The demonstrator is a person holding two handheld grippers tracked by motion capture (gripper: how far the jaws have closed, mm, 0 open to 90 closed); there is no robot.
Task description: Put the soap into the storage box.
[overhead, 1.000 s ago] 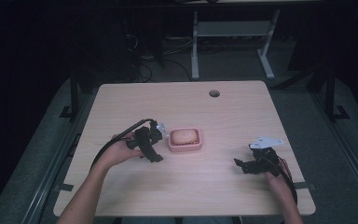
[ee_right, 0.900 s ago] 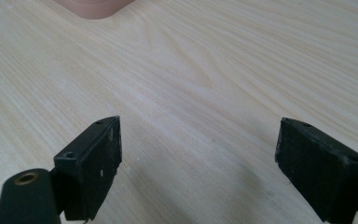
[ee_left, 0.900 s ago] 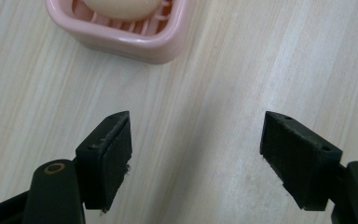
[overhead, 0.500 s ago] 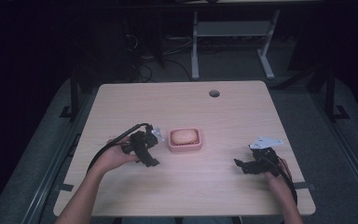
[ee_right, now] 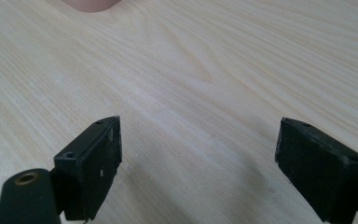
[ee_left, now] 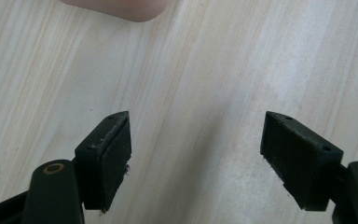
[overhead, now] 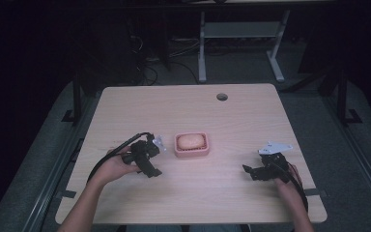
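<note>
- Pink dish (overhead: pixel 191 145) sits mid-table, a bit toward your side, w/ one pale rounded lump (overhead: pixel 190 140) lying in it – looks like soap or bread, can't tell which.
- Handling, my guess: dish is light, stiff, prob. smooth plastic, so it may skid on the wood table (overhead: pixel 183 106) if you nudge it. Take it by a short rim wall, one jaw inside, one outside. If the lump is soap it'll be slick – grip across its narrow width, gently.
- Left gripper (overhead: pixel 150 162) is just beside the dish's left end, not touching; jaws spread wide, nothing between them, pads (ee_left: pixel 106 158) over bare wood.
- Right gripper (overhead: pixel 252 172) well apart to the right, jaws also gaping, empty.
- Count: 1 dish, 1 lump, 2 grippers, 1 cable hole (overhead: pixel 221 96) at the far edge.
</note>
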